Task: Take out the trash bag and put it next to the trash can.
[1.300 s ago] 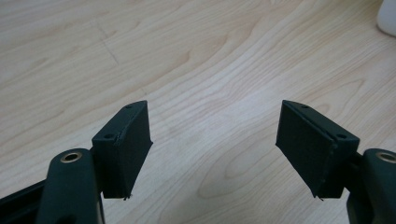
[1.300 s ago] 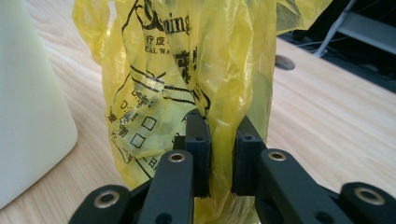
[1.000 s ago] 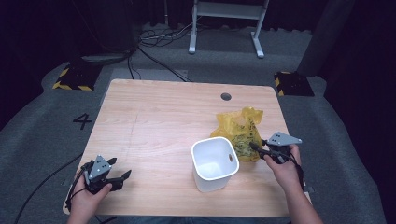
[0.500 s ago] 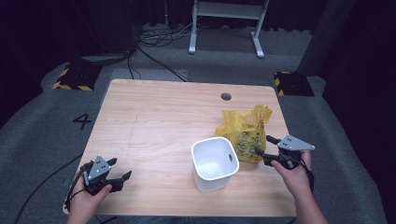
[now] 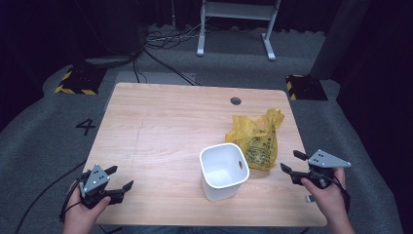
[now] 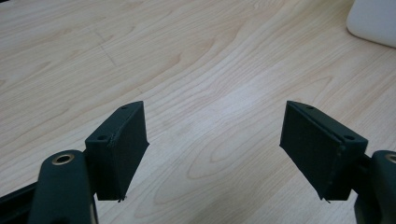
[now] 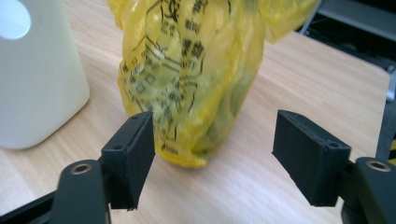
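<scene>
**Right gripper backs off the yellow bag, jaws wide, nothing held**

At the table's right edge, the right gripper (image 5: 294,168) now sits clear of the yellow plastic bag (image 5: 257,139); 1 s ago it was right up against the bag's near side, w/ jaws at the plastic. It has since slid outward and toward the person. The bag's top has sprung up a bit too. My read: a release or a re-aim, so the grasp isn't made yet.

In the right gripper view, jaws stand wide apart, empty, w/ the bag (image 7: 196,74) just ahead between them but not touching.

Left gripper (image 5: 120,181) hasn't moved: near-left corner of the table (image 5: 160,122), jaws spread wide over bare wood, holding nothing.

Bag: thin, crinkly, translucent yellow film w/ black print, standing upright in a bunched lump, loose handles flaring at top. Looks soft, likely to collapse under a pinch. It stands just right of and behind the white plastic bin (image 5: 223,170), about touching it; bin is upright, open, looks empty.
</scene>
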`<action>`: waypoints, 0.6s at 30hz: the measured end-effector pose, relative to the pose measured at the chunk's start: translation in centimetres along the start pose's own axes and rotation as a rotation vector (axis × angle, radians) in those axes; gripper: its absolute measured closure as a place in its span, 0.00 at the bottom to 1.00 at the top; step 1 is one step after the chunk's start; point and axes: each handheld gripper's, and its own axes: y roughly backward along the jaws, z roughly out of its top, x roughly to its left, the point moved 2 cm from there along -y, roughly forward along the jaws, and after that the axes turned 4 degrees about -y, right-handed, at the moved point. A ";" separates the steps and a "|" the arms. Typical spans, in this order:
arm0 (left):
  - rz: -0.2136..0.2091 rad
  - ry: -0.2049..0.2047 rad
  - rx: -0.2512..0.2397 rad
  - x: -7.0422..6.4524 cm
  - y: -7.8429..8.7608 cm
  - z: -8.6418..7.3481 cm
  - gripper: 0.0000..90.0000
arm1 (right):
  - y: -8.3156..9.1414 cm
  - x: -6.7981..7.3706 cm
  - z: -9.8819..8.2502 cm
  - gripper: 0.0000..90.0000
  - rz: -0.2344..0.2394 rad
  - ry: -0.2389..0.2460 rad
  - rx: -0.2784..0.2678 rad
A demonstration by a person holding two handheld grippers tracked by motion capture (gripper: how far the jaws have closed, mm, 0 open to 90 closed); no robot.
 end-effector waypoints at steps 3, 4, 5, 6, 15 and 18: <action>-0.010 0.012 0.009 0.3 0.3 -0.2 0.26 | 0.9 -0.4 -0.6 0.35 0.019 -0.049 -0.007; -0.010 0.013 0.011 0.4 0.3 -0.3 0.25 | 1.1 -0.5 -0.8 0.35 0.025 -0.065 -0.012; -0.014 0.016 0.017 0.5 0.4 -0.4 0.25 | 1.3 -0.6 -1.1 0.34 0.027 -0.075 -0.010; -0.017 0.017 0.025 0.6 0.4 -0.5 0.25 | 1.4 -0.6 -1.4 0.34 0.022 -0.077 -0.006; -0.026 0.056 0.110 1.6 -0.1 -1.5 0.21 | 1.0 -1.1 -4.2 0.30 -0.007 -0.099 0.067; -0.026 0.077 0.135 2.0 -0.3 -1.9 0.20 | 0.9 -1.4 -5.0 0.29 -0.021 -0.104 0.086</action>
